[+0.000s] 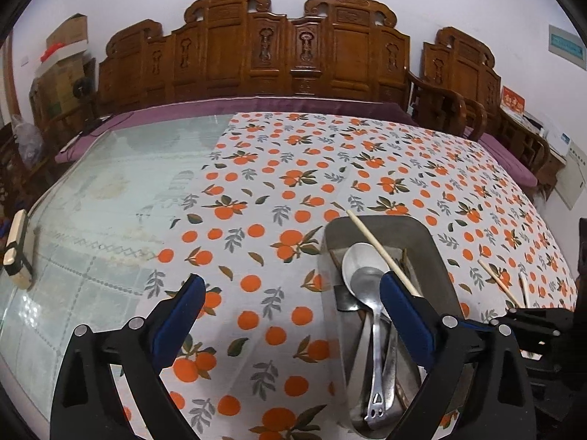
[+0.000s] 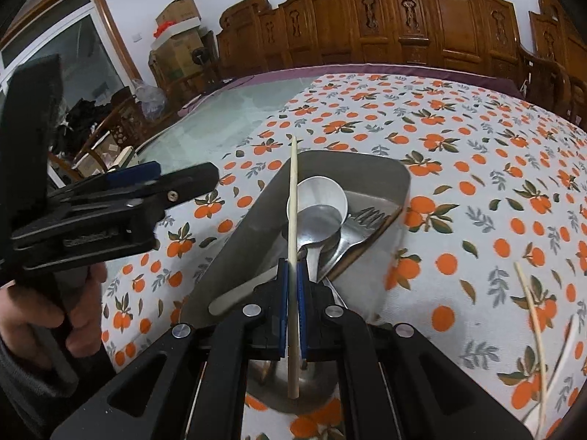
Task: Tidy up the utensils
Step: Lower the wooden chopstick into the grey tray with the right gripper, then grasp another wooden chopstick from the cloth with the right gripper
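A grey metal tray [image 2: 264,201] [image 1: 433,245] lies on the orange-print tablecloth and holds metal spoons [image 2: 323,198] [image 1: 367,278] and a fork [image 2: 363,220]. My right gripper [image 2: 291,271] is shut on a pale wooden chopstick [image 2: 292,198] and holds it lengthwise over the tray; the chopstick also shows in the left wrist view [image 1: 378,245]. My left gripper [image 1: 290,289] is open and empty above the cloth, its right finger over the tray's left side. More chopsticks [image 2: 532,304] [image 1: 499,282] lie on the cloth right of the tray.
The tablecloth [image 1: 293,168] covers the right part of a glass-topped table [image 1: 121,190]. A small beige and black object [image 1: 16,253] lies at the table's left edge. Carved wooden benches [image 1: 256,47] stand behind the table, and boxes [image 2: 176,36] are stacked at back left.
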A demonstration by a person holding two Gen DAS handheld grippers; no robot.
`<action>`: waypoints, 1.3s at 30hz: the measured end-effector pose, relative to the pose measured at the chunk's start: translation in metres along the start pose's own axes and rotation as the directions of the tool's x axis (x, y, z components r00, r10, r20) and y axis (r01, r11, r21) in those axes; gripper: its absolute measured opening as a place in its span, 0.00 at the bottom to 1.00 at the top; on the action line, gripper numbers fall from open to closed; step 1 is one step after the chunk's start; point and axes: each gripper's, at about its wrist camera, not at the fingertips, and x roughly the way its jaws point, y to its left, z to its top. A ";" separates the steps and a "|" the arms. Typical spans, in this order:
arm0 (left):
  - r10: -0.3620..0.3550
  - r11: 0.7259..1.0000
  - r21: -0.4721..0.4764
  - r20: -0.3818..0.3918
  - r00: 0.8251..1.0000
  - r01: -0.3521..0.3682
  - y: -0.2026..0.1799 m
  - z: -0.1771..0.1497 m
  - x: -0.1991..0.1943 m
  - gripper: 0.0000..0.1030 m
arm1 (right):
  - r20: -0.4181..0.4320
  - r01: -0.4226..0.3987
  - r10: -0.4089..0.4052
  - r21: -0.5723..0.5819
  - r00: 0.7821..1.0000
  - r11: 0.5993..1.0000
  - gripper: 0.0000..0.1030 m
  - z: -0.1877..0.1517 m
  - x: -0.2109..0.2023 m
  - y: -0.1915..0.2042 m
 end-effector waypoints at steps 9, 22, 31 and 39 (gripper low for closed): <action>0.009 1.000 -0.026 0.010 1.000 -0.009 0.009 0.003 -0.003 0.89 | -0.031 -0.006 0.006 -0.010 0.999 1.000 0.06 -0.010 0.011 0.004; 0.010 1.000 -0.022 0.003 1.000 -0.010 0.007 0.001 0.000 0.89 | 0.011 -0.032 0.032 -0.018 0.999 0.999 0.07 -0.008 -0.006 -0.002; -0.035 0.999 -0.003 0.014 0.999 0.035 -0.012 0.000 -0.002 0.89 | 0.110 0.099 -0.091 -0.067 0.990 0.993 0.42 -0.010 -0.071 -0.036; -0.073 0.997 0.034 0.007 0.997 0.072 -0.041 -0.007 -0.002 0.89 | 0.101 0.233 -0.226 -0.061 0.969 0.971 0.70 -0.025 -0.113 -0.086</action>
